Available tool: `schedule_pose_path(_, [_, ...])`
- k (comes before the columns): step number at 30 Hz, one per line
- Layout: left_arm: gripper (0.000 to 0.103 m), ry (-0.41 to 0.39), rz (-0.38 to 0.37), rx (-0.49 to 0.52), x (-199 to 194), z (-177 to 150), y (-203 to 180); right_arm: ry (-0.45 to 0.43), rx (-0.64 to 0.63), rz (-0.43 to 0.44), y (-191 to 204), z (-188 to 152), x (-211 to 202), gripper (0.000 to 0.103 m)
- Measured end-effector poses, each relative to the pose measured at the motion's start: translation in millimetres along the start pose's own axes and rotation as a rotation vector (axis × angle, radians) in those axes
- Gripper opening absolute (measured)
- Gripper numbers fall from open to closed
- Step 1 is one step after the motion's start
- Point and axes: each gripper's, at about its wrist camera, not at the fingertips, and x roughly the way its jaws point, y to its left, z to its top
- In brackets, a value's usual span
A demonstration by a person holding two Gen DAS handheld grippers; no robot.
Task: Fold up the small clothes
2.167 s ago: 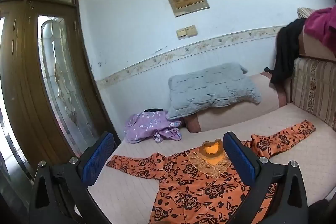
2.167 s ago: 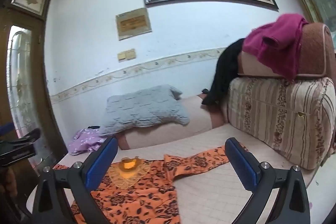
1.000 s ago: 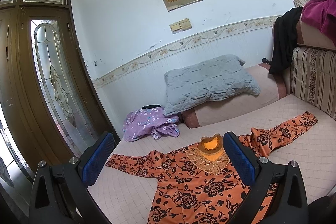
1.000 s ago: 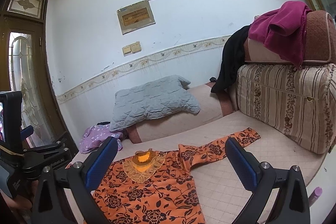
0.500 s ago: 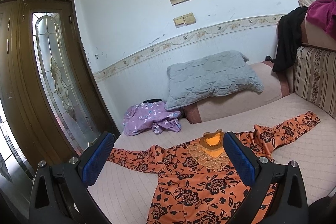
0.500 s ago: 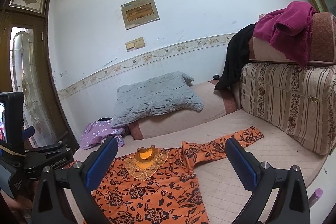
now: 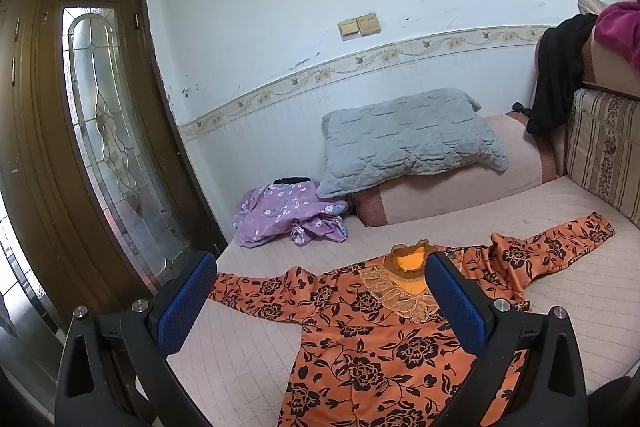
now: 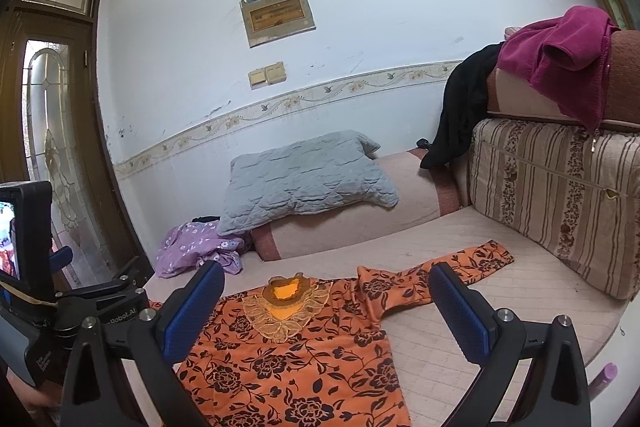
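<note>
Right wrist: orange floral top (image 8: pixel 296 359) lies flat, sleeves seemingly outspread.

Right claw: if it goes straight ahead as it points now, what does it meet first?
Probably the orange floral top spread on the bed, near its lace collar. The right claw is open and empty above it; depth is unclear.
</note>
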Motion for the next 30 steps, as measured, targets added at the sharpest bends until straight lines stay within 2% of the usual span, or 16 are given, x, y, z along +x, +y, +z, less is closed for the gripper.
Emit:
schedule_pose_path(22, [0.103,0.037,0.059,-0.077,24.4,-15.3,51.9,0.025,-0.069,0.062,59.2,-8.2,20.0,0.103])
schedule_pose_path(26, [0.103,0.055,0.067,-0.081,33.4,-23.5,54.3,0.052,-0.073,0.060,61.6,-15.5,31.0,0.103])
schedule_pose_path(30, [0.103,0.104,0.058,-0.074,58.3,-36.3,49.5,0.110,-0.065,0.064,50.7,-28.3,54.4,0.103])
